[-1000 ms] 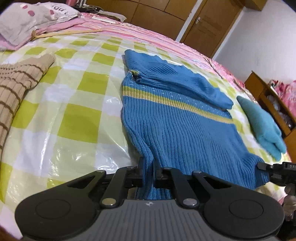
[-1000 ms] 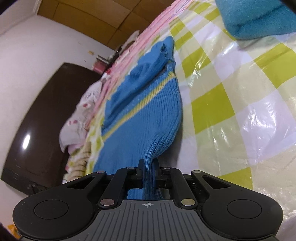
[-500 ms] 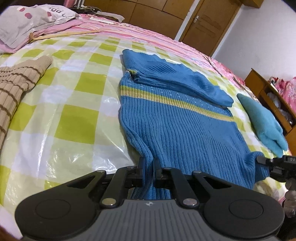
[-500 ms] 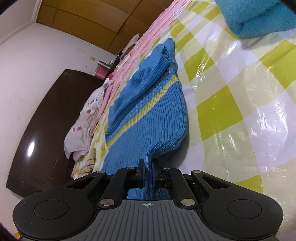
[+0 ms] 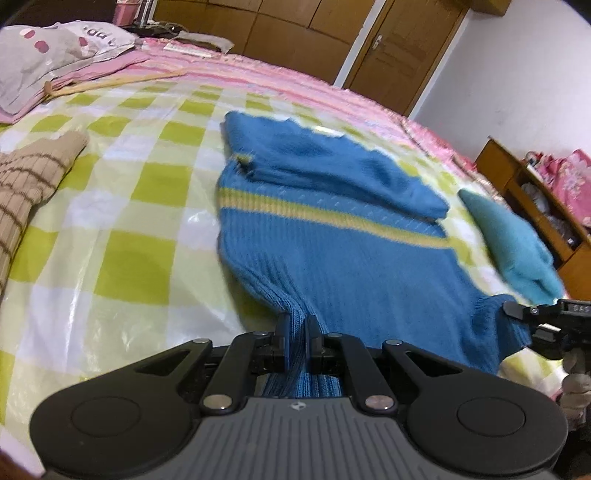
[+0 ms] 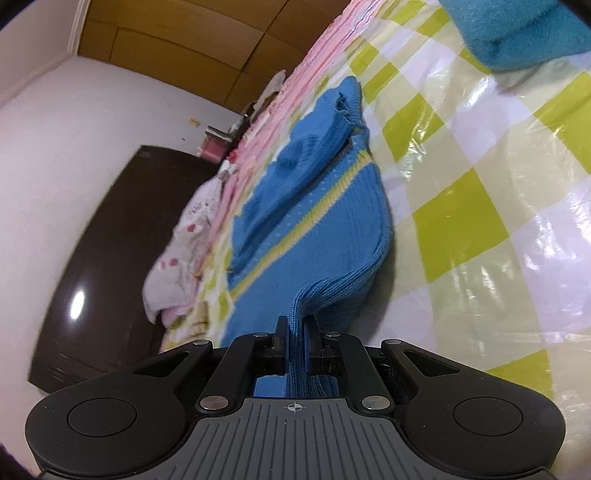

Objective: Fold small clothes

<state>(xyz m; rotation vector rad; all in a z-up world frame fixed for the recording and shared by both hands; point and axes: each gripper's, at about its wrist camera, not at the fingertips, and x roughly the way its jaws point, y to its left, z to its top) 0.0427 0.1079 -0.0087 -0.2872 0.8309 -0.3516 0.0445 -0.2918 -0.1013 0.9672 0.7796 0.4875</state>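
A blue knit sweater [image 5: 332, 251] with a yellow stripe lies on the green-checked bed cover [image 5: 122, 258], its sleeves folded across the upper part. My left gripper [image 5: 298, 332] is shut on the sweater's bottom hem at the near left corner, lifted off the cover. My right gripper [image 6: 294, 332] is shut on the sweater [image 6: 314, 229] hem at the other bottom corner; it also shows at the right edge of the left wrist view [image 5: 543, 325].
A folded teal garment [image 5: 517, 247] lies right of the sweater, also in the right wrist view [image 6: 517, 33]. A beige striped knit [image 5: 26, 184] lies at the left. Pillows [image 5: 44, 55] sit at the bed head. A wooden shelf [image 5: 535, 206] stands beside the bed.
Both grippers have lifted the hem and carried it forward toward the sweater's collar; the lower body bunches up and the view is blurred by the motion.
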